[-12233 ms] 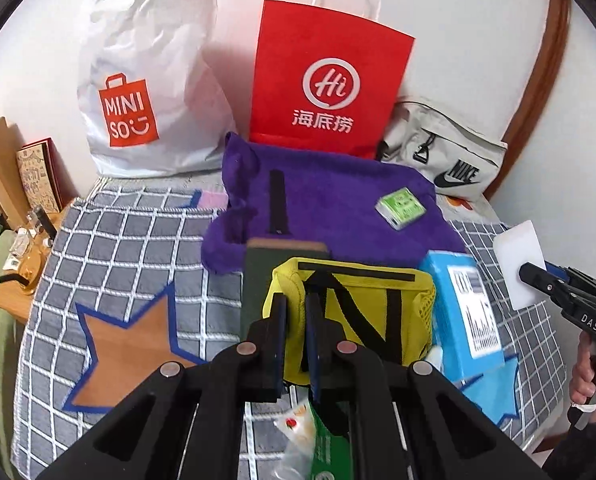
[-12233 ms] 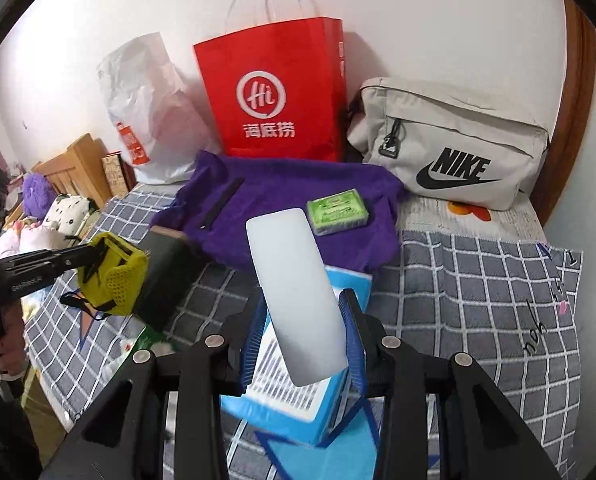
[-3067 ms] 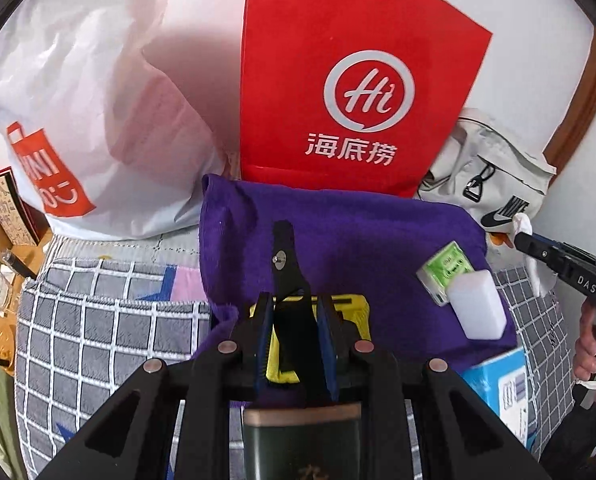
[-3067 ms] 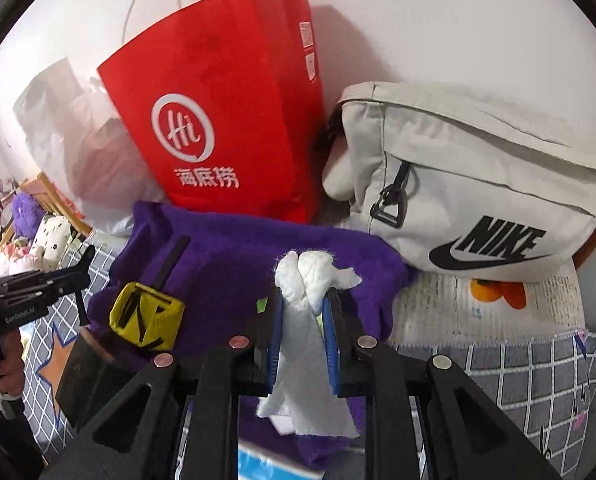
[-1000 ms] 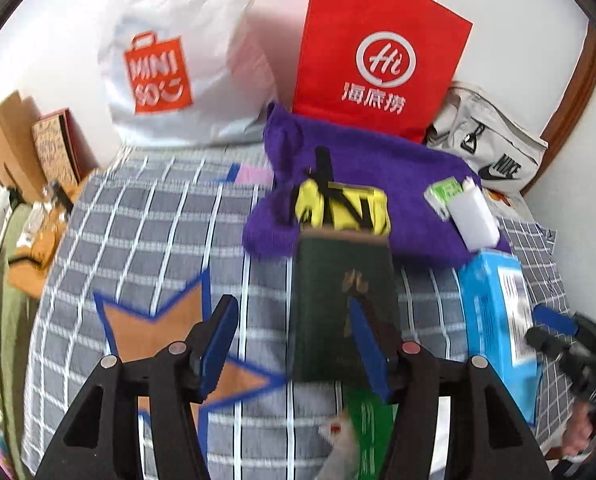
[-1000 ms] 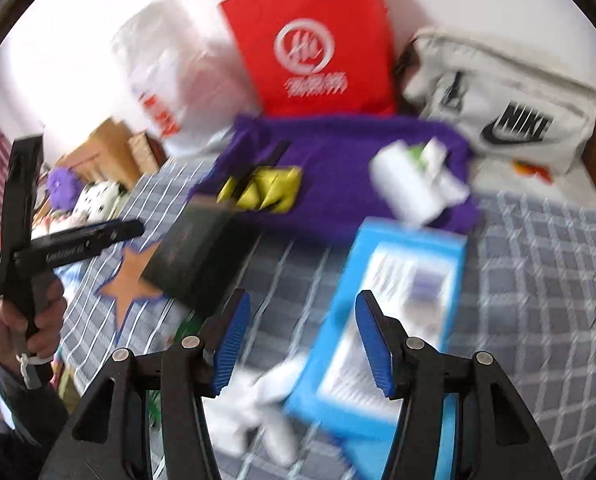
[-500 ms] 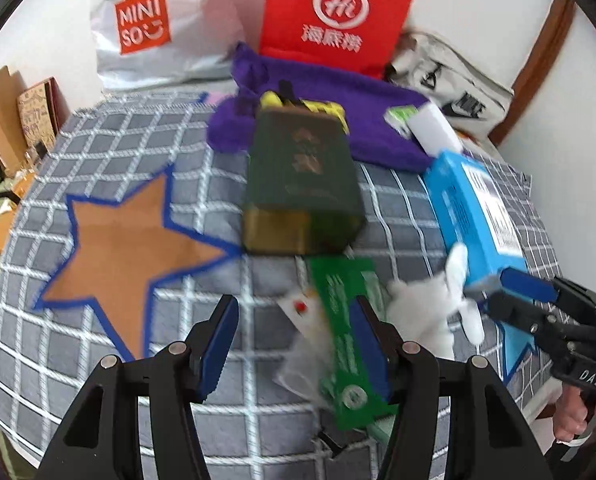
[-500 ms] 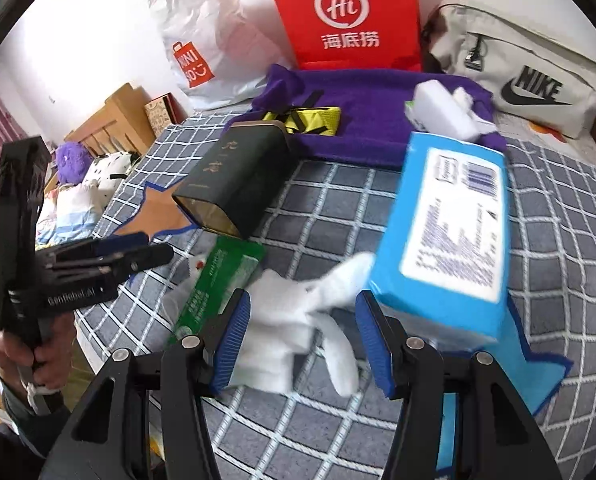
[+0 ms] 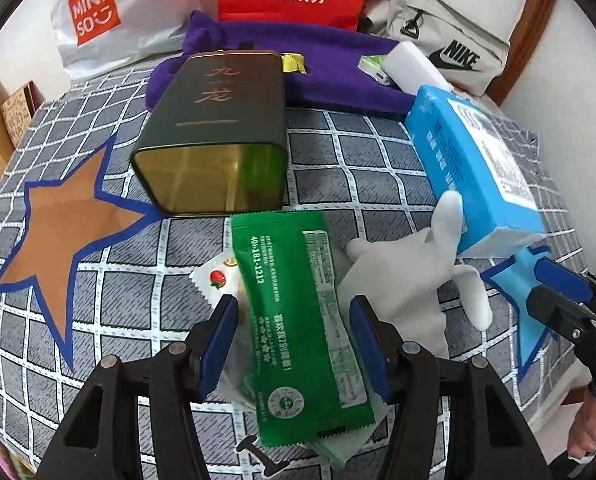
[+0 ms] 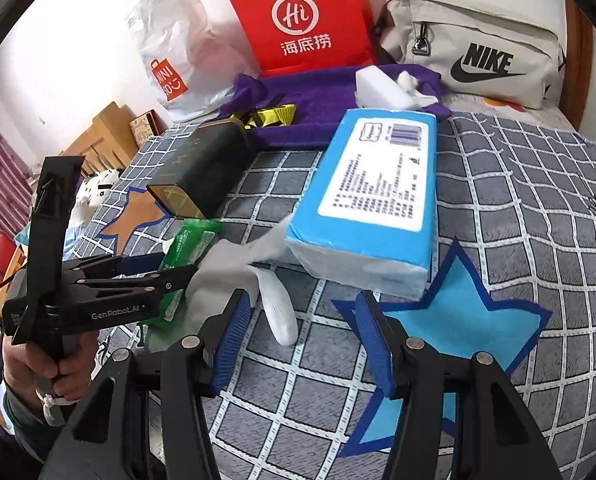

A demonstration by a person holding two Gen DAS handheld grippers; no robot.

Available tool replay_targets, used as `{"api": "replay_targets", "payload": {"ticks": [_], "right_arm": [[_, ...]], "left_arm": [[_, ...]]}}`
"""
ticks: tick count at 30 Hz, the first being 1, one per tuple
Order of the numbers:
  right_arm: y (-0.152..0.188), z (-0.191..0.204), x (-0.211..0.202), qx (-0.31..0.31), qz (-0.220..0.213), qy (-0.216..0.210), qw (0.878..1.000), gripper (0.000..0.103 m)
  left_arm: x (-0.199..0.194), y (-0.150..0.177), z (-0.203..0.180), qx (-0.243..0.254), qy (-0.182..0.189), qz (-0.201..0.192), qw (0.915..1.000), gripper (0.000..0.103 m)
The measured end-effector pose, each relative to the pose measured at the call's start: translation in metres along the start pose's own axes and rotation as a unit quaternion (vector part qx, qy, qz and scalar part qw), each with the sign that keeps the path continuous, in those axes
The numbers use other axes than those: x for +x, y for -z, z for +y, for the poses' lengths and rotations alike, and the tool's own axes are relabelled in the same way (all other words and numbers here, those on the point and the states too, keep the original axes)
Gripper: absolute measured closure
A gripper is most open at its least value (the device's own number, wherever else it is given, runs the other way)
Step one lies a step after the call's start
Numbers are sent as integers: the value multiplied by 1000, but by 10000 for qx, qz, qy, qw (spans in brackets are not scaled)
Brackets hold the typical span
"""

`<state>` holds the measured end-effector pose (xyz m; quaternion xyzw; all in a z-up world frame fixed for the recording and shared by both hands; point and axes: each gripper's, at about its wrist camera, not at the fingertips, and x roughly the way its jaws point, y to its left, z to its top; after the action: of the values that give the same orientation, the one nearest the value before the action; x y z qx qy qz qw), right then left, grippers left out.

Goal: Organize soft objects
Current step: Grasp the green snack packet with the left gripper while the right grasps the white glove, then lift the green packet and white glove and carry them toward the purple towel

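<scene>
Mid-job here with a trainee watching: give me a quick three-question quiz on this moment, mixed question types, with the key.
1. True or false: the left gripper is shut on the green sachet.
2. Which item leans on the blue tissue pack? A) white glove B) dark tea tin C) Nike bag
3. Fill in: the white sponge block rests on the ______ cloth.

Key:
1. False; its jaws stand open on either side of the sachet.
2. A
3. purple
</scene>
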<state>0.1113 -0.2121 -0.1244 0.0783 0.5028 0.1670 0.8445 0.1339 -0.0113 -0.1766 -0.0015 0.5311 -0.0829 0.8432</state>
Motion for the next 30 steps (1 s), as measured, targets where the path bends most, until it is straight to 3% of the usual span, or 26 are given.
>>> {"api": "replay_targets", "payload": {"ticks": [2, 4, 5, 8, 14, 16, 18, 19, 22, 30], "right_arm": [[3, -1, 2, -22, 24, -17, 10000, 48], [4, 2, 3, -62, 31, -40, 10000, 48], [5, 3, 4, -74, 32, -83, 9999, 48], [6, 8, 8, -125, 91, -180, 9997, 48], [6, 26, 18, -264, 169, -309, 9990, 48], [5, 33, 23, -265, 237, -413, 9985, 43], [3, 40, 28, -307, 265, -443, 9982, 29], [1, 46, 31, -342, 240, -396, 9983, 26], [1, 59, 40, -457, 246, -272, 9983, 25], [6, 79, 70, -557, 481, -48, 9973, 25]], "left_arm": [[2, 0, -7, 116, -158, -15, 9998, 48], [3, 0, -10, 195, -270, -76, 9994, 58], [3, 1, -10, 180, -226, -110, 9995, 65], [-4, 1, -3, 116, -24, -198, 9997, 70], [-26, 1, 21, -119, 19, -390, 9992, 70], [-30, 1, 30, -235, 77, -432, 9988, 70], [-34, 2, 41, -353, 2, -484, 9982, 70], [-35, 3, 47, -380, -71, -487, 9981, 70], [-35, 6, 61, -472, -122, -516, 9975, 70], [-30, 15, 98, -894, 265, -507, 9944, 70]]}}
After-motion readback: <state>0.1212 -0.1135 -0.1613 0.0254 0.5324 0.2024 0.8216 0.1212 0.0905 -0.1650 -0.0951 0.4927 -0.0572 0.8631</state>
